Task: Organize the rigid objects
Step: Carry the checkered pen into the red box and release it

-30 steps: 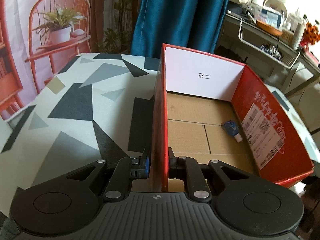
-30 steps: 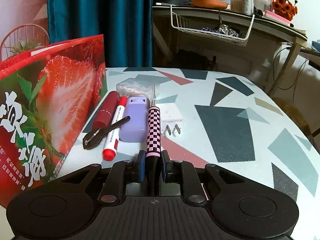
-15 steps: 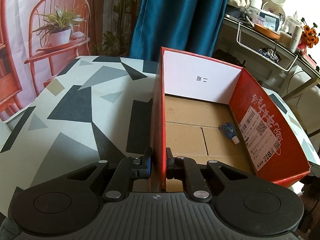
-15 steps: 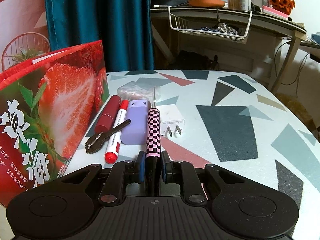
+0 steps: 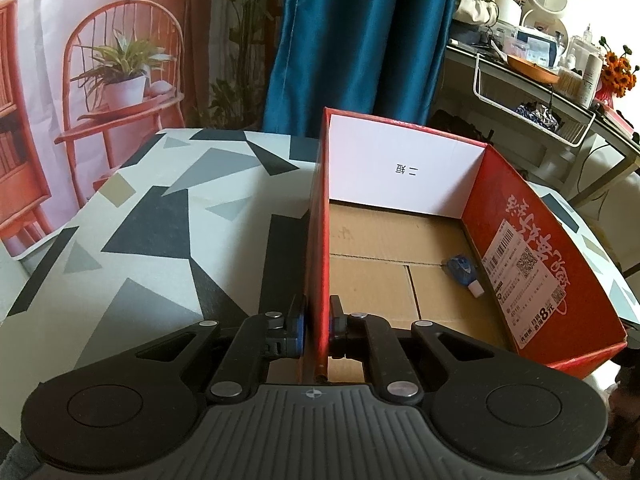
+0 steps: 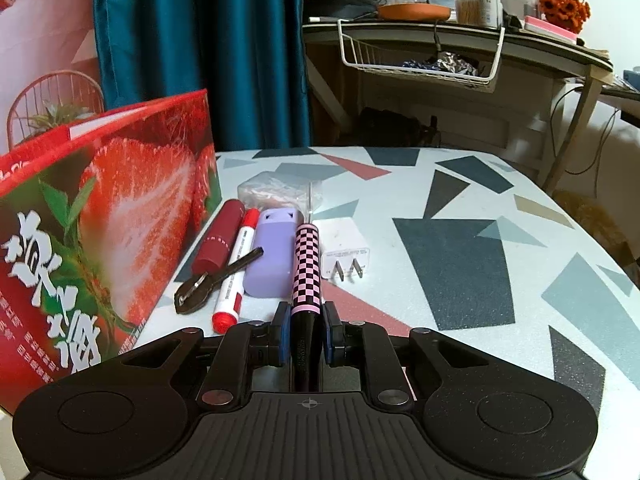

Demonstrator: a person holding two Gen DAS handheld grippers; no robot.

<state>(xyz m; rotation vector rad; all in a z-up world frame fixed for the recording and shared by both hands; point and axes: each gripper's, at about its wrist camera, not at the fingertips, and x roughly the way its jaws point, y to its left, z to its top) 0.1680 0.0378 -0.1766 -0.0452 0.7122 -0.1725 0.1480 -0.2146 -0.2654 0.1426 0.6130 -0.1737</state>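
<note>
Little of the sorting appears done. Only one item, a small blue bottle (image 5: 463, 270), is seen lying on the cardboard floor of the red box (image 5: 540, 240), close to its right wall. The rest of the floor is bare.

The left gripper (image 5: 317, 322) is clamped on the box's near left wall, one pad outside and one inside, so the box is judged to be steadied. The right gripper (image 6: 306, 326) is closed on the dark end of a pink-and-black checked pen (image 6: 307, 266), whose far part points away over the table; whether it is lifted clear cannot be told. This pen is taken to be the item in hand, with its transfer into the box not yet made.

Still outside, in a row just beside the box's strawberry-printed wall, are a dark red tube (image 6: 218, 242), a red marker (image 6: 236, 268), a black clip (image 6: 212, 280) lying across the marker, a lilac case (image 6: 272, 254), a white plug (image 6: 344, 250) and, behind them, a clear bag (image 6: 280, 194). Most of the work is therefore judged to remain.

The table (image 6: 460, 256) is covered by a pale cloth printed with grey, black and red triangles. Behind it a teal curtain (image 5: 360, 40) is hung beside a backdrop showing a chair and potted plant. To the right a cluttered desk (image 6: 460, 36) is seen, with a white wire basket (image 6: 420, 60) slung under it and orange flowers on top.
</note>
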